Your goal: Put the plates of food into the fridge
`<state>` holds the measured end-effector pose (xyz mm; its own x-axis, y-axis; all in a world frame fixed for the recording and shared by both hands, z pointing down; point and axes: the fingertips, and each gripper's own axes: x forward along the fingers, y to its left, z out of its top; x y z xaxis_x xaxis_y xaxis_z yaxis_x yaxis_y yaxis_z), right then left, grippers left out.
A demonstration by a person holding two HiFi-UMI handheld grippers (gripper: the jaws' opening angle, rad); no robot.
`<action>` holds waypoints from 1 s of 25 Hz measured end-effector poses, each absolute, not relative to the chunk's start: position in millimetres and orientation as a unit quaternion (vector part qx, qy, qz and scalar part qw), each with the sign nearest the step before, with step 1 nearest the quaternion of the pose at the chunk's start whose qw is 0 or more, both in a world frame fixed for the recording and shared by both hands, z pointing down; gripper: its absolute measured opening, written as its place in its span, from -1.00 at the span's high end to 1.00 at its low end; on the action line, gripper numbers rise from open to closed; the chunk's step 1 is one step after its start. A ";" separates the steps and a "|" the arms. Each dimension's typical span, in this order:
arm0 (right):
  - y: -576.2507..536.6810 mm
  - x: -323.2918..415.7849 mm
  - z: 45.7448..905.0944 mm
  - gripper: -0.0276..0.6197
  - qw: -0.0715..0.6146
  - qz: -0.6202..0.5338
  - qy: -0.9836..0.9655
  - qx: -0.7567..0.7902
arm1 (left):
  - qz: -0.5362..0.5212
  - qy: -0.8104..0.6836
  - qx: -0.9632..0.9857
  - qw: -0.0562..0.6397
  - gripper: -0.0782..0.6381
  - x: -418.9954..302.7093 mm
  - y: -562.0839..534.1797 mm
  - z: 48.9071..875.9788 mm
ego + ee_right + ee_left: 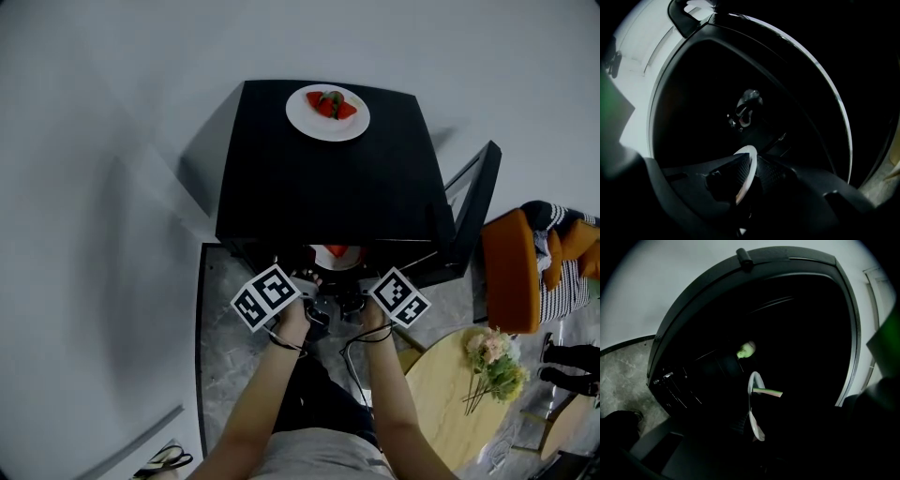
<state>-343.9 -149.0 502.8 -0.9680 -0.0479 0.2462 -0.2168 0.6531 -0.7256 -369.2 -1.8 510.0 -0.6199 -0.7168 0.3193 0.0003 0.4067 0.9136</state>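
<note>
Our left tool (312, 289) and right tool (748, 165) each pinch the plate (336, 255) rim at the fridge (281, 187) mouth; we should keep it level, sliding straight in under the fridge's top, both together.

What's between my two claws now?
A white plate of red food, at the opening of the fridge; the head view shows it, both gripper views its rim.

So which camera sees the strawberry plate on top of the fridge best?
The head view. It looks down on the whole strawberry plate lying on the fridge top. Both gripper views face the dark inside of the fridge and show nothing of it, only the rim of the other plate.
</note>
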 end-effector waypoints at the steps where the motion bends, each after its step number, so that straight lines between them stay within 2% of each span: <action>1: -149.8 -344.8 502.7 0.79 0.101 0.406 -0.905 0.076 | -0.492 -0.754 0.237 0.365 0.71 -369.7 -2.7 509.6; 7: -154.1 -347.3 497.6 0.75 0.103 0.345 -0.929 0.086 | -0.502 -0.751 0.233 0.360 0.72 -373.7 -5.2 508.5; 13: -131.9 -308.7 475.4 0.72 0.075 0.194 -0.976 0.061 | -0.509 -0.748 0.232 0.357 0.72 -377.3 -7.0 505.9; 16: -92.3 -292.2 478.2 0.81 0.081 0.115 -0.990 -0.015 | -0.509 -0.748 0.234 0.357 0.72 -377.5 -8.2 506.2; 21: -57.5 -295.7 498.7 0.87 0.128 0.116 -0.982 -0.072 | -0.515 -0.745 0.230 0.357 0.72 -379.0 -10.7 506.2; 25: -58.9 -305.6 502.7 0.87 0.138 0.126 -0.980 -0.066 | -0.511 -0.746 0.236 0.357 0.72 -378.4 -15.7 502.9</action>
<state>-305.6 -58.9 502.7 -0.9532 0.1648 0.2534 0.0951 0.9593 -0.2661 -378.4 -15.7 502.9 -0.6341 -0.7166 0.2906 0.0118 0.3668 0.9302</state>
